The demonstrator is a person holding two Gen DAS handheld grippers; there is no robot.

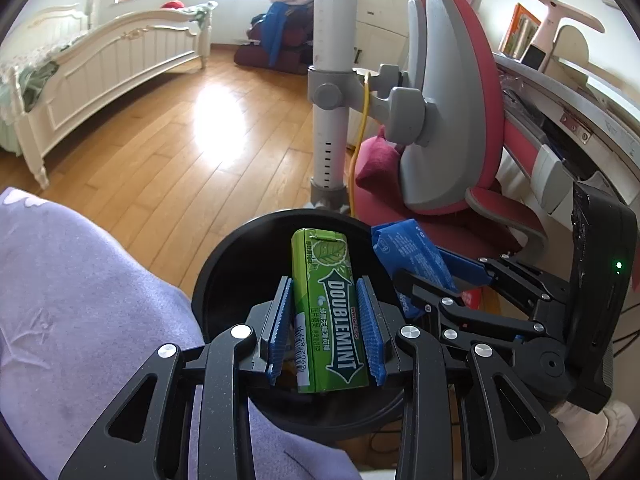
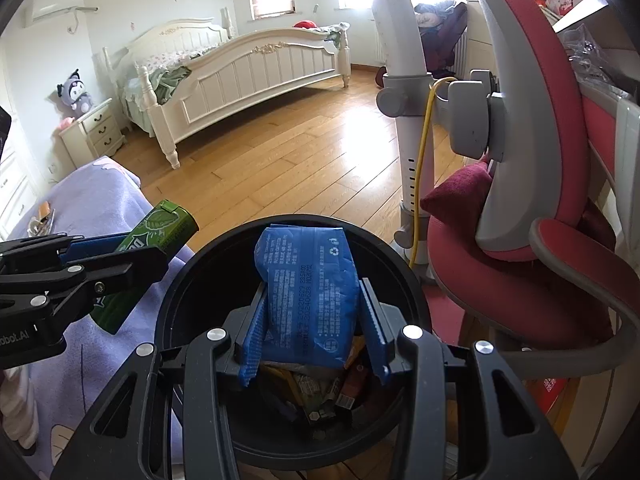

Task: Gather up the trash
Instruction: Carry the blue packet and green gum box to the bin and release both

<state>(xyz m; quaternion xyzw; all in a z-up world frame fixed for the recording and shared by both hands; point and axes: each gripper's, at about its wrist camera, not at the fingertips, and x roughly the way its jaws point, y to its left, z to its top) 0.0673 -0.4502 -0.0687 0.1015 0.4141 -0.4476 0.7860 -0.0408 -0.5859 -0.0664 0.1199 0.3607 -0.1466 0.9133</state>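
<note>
The left gripper (image 1: 326,328) is clamping a green gum box (image 1: 326,312) between partly closed jaws, holding it over the black bin (image 1: 224,264). At its two o'clock, the right gripper (image 2: 314,328) is pinching a blue wrapper (image 2: 310,292), jaws partly closed too, above the same bin, where other trash is already lying. Both pieces are hanging at the drop step; next, each pair of jaws needs opening wide. Beyond, at twelve o'clock, the wooden floor (image 1: 168,148) is stretching toward the bed (image 2: 256,68).
</note>
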